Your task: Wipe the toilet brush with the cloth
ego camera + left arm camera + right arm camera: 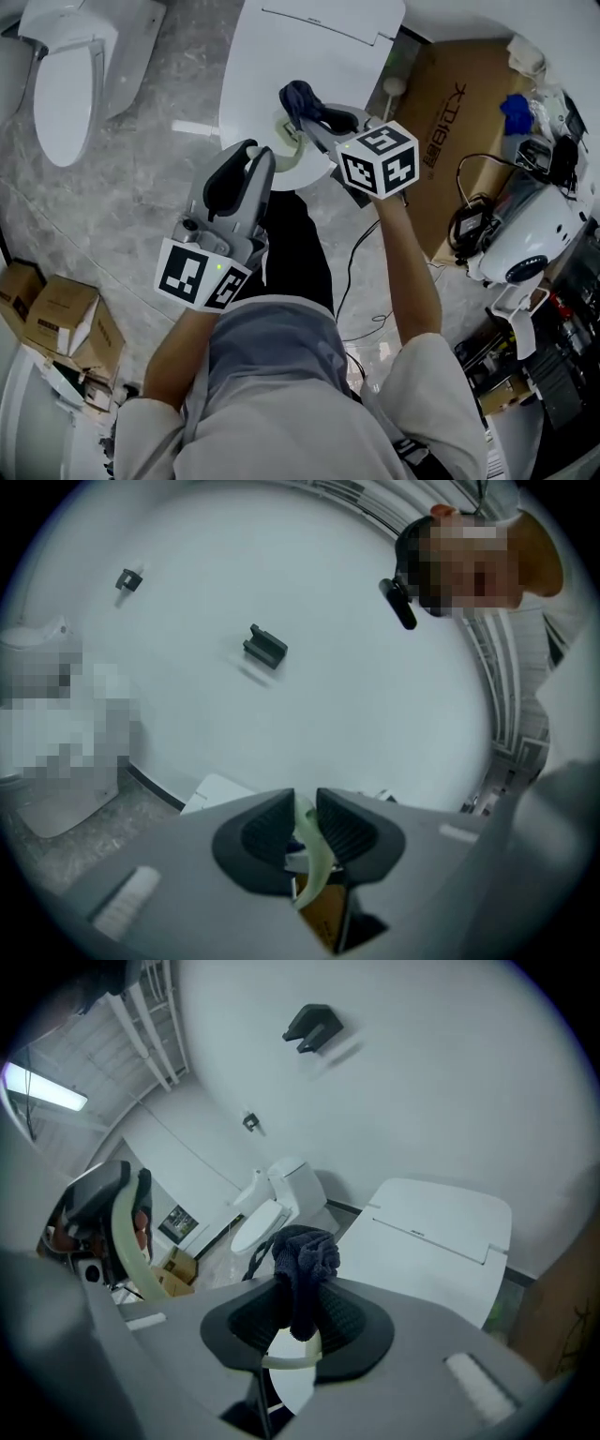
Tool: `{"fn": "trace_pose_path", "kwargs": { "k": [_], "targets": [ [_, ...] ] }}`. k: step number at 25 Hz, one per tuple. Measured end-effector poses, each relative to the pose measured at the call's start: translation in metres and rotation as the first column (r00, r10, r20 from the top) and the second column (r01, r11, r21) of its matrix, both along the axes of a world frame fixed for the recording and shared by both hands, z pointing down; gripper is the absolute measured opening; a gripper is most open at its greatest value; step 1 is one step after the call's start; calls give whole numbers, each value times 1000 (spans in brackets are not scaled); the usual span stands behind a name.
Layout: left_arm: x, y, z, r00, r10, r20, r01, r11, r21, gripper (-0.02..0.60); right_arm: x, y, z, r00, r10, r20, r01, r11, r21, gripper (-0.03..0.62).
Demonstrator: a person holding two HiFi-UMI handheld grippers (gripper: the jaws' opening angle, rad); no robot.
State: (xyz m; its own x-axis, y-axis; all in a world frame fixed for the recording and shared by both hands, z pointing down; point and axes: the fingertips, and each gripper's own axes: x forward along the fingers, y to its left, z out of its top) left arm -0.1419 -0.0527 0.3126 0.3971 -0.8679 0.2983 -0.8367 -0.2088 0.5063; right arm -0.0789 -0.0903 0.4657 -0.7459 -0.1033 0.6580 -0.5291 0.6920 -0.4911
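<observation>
The toilet brush shows as a pale green curved handle (287, 153) over the closed toilet lid. My left gripper (268, 161) is shut on this handle; in the left gripper view the green strip (315, 847) is pinched between the jaws of that gripper (305, 825). A dark blue cloth (298, 95) is bunched in my right gripper (307, 111), just beyond the handle. In the right gripper view the cloth (304, 1258) sticks up from the shut right gripper (298, 1321), with a green band (291, 1361) below it. The brush head is hidden.
A white closed toilet lid (309, 42) lies under both grippers. A second toilet (66, 84) stands at the far left. Cardboard boxes (56, 314) sit lower left. A brown carton (459, 122), cables and a white machine (530, 234) crowd the right side.
</observation>
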Motion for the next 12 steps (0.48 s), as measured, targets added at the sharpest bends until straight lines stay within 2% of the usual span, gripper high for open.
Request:
{"fn": "trace_pose_path", "kwargs": {
  "k": [3, 6, 12],
  "targets": [
    [-2, -1, 0, 1000, -4, -7, 4, 1000, 4, 0, -12, 1, 20, 998, -69, -12, 68, 997, -32, 77],
    [-4, -3, 1, 1000, -1, -15, 1, 1000, 6, 0, -18, -1, 48, 990, -126, -65, 121, 990, -72, 75],
    [-6, -5, 3, 1000, 0, -18, 0, 1000, 12, 0, -25, -3, 97, 971, -202, -124, 182, 971, -157, 75]
  ]
}}
